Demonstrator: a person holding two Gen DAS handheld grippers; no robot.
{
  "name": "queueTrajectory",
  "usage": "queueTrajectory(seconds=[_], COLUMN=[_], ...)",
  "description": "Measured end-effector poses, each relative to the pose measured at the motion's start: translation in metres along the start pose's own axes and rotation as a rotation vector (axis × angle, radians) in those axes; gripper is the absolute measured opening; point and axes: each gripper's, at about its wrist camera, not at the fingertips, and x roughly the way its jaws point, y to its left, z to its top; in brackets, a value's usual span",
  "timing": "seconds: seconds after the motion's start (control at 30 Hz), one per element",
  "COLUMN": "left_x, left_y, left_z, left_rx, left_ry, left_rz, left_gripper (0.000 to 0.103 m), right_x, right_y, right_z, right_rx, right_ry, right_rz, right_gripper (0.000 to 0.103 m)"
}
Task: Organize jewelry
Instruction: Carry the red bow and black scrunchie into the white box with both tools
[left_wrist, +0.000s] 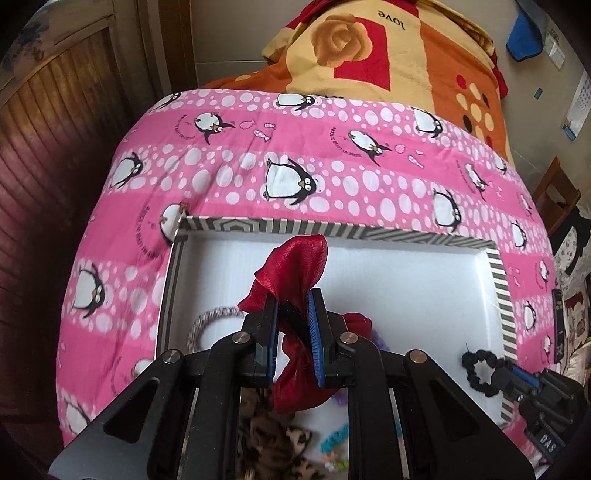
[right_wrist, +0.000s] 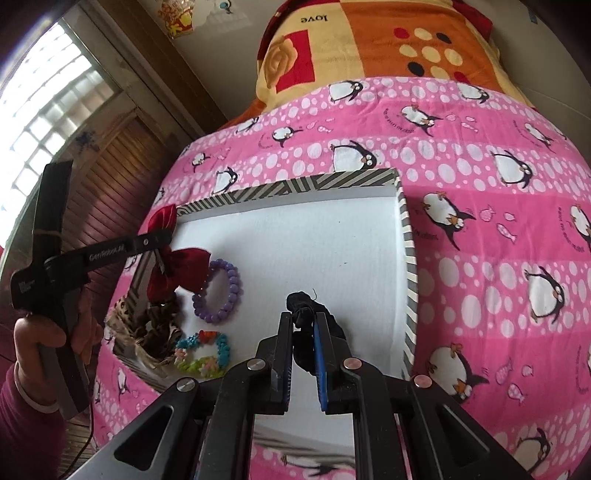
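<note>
A shallow white tray (left_wrist: 369, 266) with a striped rim (right_wrist: 295, 186) lies on the pink penguin blanket. My left gripper (left_wrist: 293, 301) is shut on a red fabric bow (left_wrist: 295, 266) and holds it above the tray's left side; it also shows in the right wrist view (right_wrist: 162, 236) with the bow (right_wrist: 184, 264). My right gripper (right_wrist: 303, 317) is shut on a black scrunchie (right_wrist: 304, 301) over the tray's near middle; the scrunchie also shows in the left wrist view (left_wrist: 480, 369). A purple bead bracelet (right_wrist: 218, 291), a colourful flower bracelet (right_wrist: 203, 354) and a leopard scrunchie (right_wrist: 155, 332) lie in the tray.
A grey-white braided band (left_wrist: 207, 325) lies at the tray's left. An orange and red quilt (left_wrist: 388, 48) is piled behind the pink blanket (right_wrist: 498, 258). A wooden shuttered door (left_wrist: 55, 129) stands to the left.
</note>
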Motion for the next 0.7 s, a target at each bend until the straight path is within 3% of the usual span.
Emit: queueTrajectory(seconds=[0.7], left_x=[0.029], left_y=[0.005], left_z=[0.005], left_rx=[0.014], left_ry=[0.021], left_rz=[0.031], left_gripper=[0.014], right_x=[0.045], right_y=[0.027], right_z=[-0.006], right_rx=[-0.056], right_ry=[0.126], right_rz=[0.034], right_gripper=[0.01])
